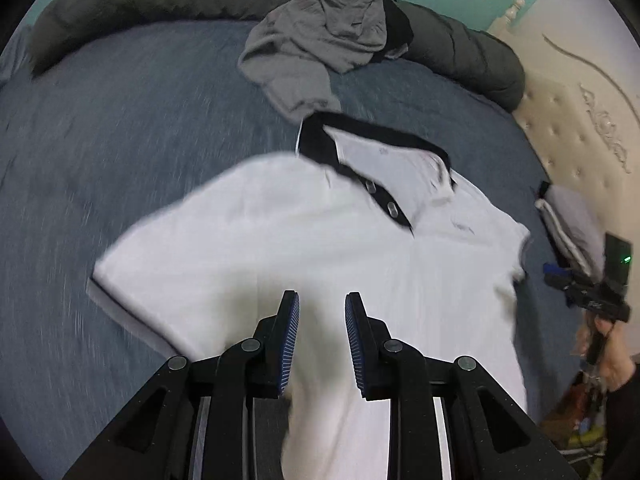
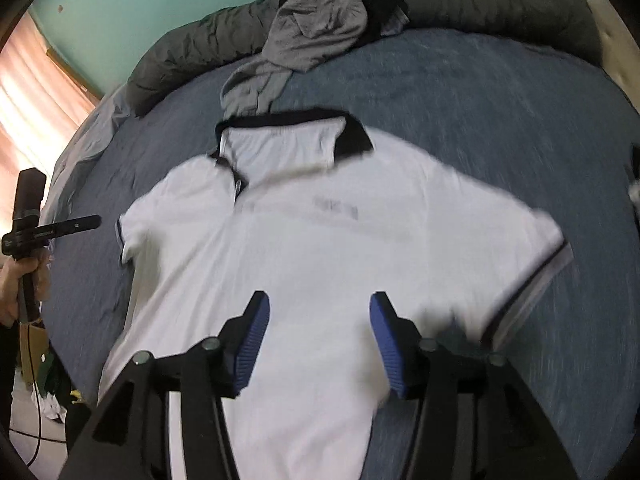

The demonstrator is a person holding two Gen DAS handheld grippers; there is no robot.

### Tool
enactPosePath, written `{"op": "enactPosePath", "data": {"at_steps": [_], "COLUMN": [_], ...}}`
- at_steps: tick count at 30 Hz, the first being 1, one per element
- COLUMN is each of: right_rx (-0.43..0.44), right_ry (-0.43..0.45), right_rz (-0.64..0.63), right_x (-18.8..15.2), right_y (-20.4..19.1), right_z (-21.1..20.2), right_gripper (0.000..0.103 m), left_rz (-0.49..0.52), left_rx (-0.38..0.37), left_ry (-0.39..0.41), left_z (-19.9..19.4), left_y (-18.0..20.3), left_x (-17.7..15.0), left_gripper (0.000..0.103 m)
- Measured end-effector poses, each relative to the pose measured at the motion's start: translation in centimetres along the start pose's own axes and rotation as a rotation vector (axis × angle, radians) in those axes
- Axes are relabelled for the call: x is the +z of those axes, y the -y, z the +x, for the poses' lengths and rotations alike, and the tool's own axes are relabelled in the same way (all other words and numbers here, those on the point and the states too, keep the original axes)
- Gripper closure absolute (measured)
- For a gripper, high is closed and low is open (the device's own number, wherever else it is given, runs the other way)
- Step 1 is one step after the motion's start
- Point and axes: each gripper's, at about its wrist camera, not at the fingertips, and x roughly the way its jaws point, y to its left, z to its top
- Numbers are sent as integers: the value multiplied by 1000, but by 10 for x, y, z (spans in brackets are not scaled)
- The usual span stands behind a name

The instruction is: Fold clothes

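The polo (image 2: 320,248) lies face up and spread on the blue bed (image 2: 500,120), collar (image 2: 348,136) away from both cameras; its chest print is too blurred to read. At the far left of the right wrist view, a hand (image 2: 20,280) holds the left gripper (image 1: 322,336), jaws parted over the white cloth. The right gripper (image 2: 320,336) is likewise released, gaping wider above the hem. Beyond the collar sits a crumpled grey garment (image 1: 320,36) against a dark rolled duvet (image 1: 460,52). A folded pile (image 1: 572,224) rests at right by the headboard (image 1: 580,128).
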Motion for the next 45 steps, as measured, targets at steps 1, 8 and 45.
{"op": "enactPosePath", "data": {"at_steps": [1, 8, 45], "right_rx": [-7, -61, -277], "right_ry": [13, 30, 86], "right_rz": [-8, -30, -144], "right_x": [13, 88, 213], "right_y": [0, 11, 8], "right_z": [7, 67, 174], "right_gripper": [50, 50, 98], "left_rz": [1, -22, -21], "left_rx": [1, 26, 173], "left_ry": [6, 1, 65], "left_z": [8, 75, 162], "left_y": [3, 4, 0], "left_x": [15, 87, 214], "left_gripper": [77, 77, 98]}}
